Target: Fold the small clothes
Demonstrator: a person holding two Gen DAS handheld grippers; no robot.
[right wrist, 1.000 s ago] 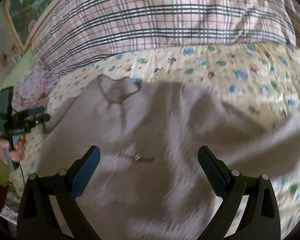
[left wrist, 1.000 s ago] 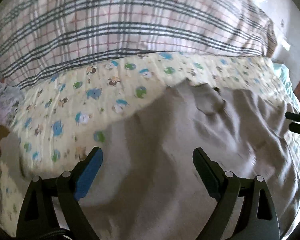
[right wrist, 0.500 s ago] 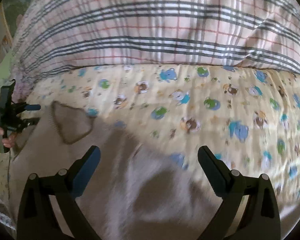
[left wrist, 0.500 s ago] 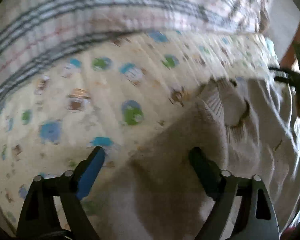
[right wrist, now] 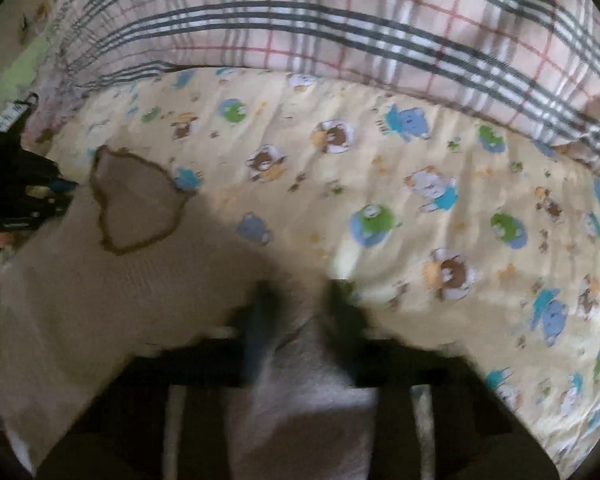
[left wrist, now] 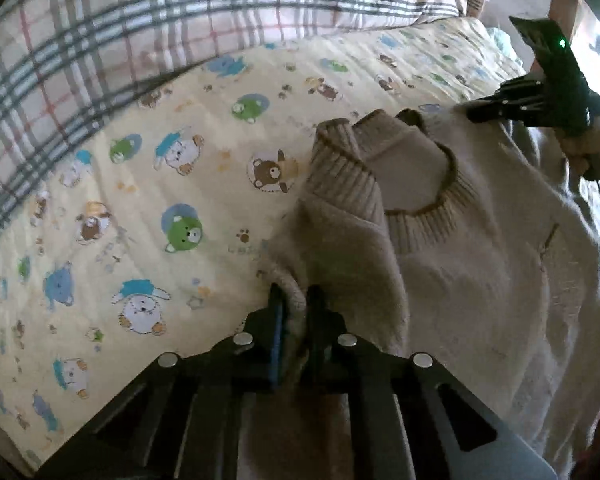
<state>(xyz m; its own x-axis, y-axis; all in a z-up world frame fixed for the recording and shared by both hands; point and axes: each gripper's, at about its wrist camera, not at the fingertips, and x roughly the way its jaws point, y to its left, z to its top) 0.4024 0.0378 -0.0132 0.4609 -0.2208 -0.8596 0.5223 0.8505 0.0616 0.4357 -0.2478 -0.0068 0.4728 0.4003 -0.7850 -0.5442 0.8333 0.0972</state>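
Note:
A beige knit sweater [left wrist: 480,280] lies front up on the bed, its ribbed brown-edged collar [left wrist: 420,216] towards the far side. My left gripper [left wrist: 294,296] has its jaws closing and pinches a fold of the shoulder edge between its pads. In the right wrist view the sweater [right wrist: 100,300] fills the lower left, collar [right wrist: 136,208] at the left. Though blurred, my right gripper [right wrist: 300,292] shows its jaws closing on the fabric of the other shoulder. Each gripper shows in the other's view: the right gripper [left wrist: 472,114], and the left gripper [right wrist: 62,194].
The sweater rests on a yellow sheet [left wrist: 180,200] printed with cartoon bears. A plaid quilt [left wrist: 140,20] is heaped along the far side. A wooden bedpost [left wrist: 564,8] stands at the upper right. A hand [left wrist: 584,152] holds the right gripper's handle.
Both grippers moved from over the sweater's body out to its shoulders and down. Their jaws went from wide open to pinched together on the fabric.

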